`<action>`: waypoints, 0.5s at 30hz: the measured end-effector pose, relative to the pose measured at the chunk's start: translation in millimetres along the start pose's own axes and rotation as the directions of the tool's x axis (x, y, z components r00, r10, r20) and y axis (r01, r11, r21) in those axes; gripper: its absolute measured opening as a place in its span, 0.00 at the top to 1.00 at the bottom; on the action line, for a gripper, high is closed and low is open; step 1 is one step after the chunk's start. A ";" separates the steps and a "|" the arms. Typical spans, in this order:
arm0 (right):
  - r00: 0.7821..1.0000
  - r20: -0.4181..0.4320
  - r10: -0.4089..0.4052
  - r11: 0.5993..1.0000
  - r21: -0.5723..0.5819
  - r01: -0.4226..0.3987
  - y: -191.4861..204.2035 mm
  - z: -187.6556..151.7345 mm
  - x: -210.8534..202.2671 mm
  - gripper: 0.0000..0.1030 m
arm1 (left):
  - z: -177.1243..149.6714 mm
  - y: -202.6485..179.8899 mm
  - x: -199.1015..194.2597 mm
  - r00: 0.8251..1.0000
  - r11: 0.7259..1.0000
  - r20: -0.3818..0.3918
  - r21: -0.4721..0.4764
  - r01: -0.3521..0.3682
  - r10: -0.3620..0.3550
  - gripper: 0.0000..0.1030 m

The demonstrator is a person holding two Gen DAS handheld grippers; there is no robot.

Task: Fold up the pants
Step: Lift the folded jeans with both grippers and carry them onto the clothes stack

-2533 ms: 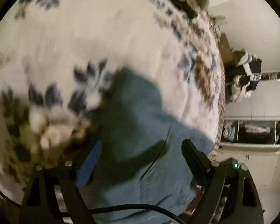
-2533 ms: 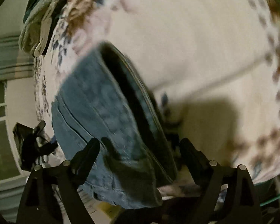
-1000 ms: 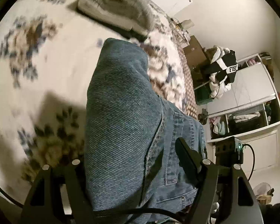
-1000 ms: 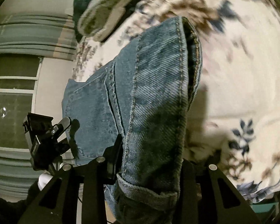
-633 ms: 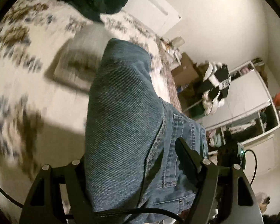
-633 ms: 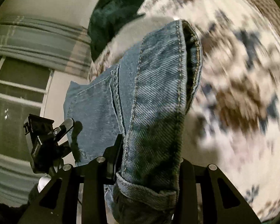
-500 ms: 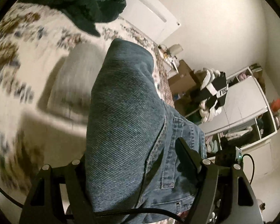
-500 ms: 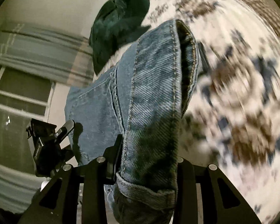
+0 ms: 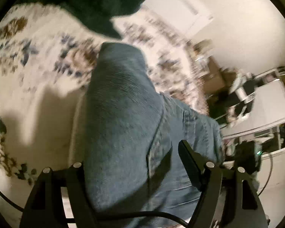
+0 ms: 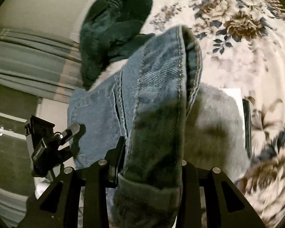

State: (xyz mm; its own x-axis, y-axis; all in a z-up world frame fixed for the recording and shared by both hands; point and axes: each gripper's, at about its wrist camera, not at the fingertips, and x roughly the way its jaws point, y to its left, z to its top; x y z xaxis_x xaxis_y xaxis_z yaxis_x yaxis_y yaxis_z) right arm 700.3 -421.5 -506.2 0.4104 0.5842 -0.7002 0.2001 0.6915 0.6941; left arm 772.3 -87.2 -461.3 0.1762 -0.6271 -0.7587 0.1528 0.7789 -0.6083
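Jeans (image 9: 123,125) hide left tongs' left finger; floral bedspread (image 9: 47,43) motion-blurred.

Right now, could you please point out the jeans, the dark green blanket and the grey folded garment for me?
jeans (image 10: 161,72): right wrist view, on the stitched seam.
dark green blanket (image 10: 114,22): right wrist view, on its bunched middle.
grey folded garment (image 10: 218,117): right wrist view, on its flat top.

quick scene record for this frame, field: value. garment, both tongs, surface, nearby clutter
garment: blue jeans, bunched, lifted off the surface
left tongs: jeans between the fingers, grip unclear, right finger stands clear of the cloth
right tongs: shut on the jeans near a rolled cuff
surface: floral bedspread
nearby clutter: dark green fabric past the jeans; grey folded cloth under the jeans
image quality: left view motion-blurred
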 end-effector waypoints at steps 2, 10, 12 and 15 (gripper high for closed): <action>0.999 -0.031 -0.043 0.999 0.000 0.043 -7.8 8.7 15.2 0.57 | -0.2 14.1 9.5 0.999 1.000 -0.020 -0.006 -0.031 0.031 0.30; 0.964 0.013 -0.266 0.961 -0.082 0.266 5.9 1.1 -0.9 0.23 | -10.0 -2.4 -6.9 0.983 0.982 -0.016 0.048 -0.180 0.181 0.27; 0.944 0.048 -0.327 0.939 -0.102 0.330 19.2 -4.8 -13.2 0.18 | -16.1 -14.8 -15.9 0.970 0.966 0.010 0.090 -0.243 0.243 0.27; 0.894 0.138 -0.426 0.885 -0.143 0.444 48.0 -22.6 -35.7 0.15 | -28.2 -31.9 -28.7 0.940 0.930 0.059 0.135 -0.342 0.337 0.23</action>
State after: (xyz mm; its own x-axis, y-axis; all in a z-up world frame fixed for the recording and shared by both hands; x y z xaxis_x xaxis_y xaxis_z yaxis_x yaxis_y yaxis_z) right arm 675.2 -399.6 -451.7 0.4041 0.1689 -0.8990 0.2318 0.9318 0.2792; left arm 734.9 -93.8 -426.6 0.2745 -0.3273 -0.9042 0.2134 0.9376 -0.2746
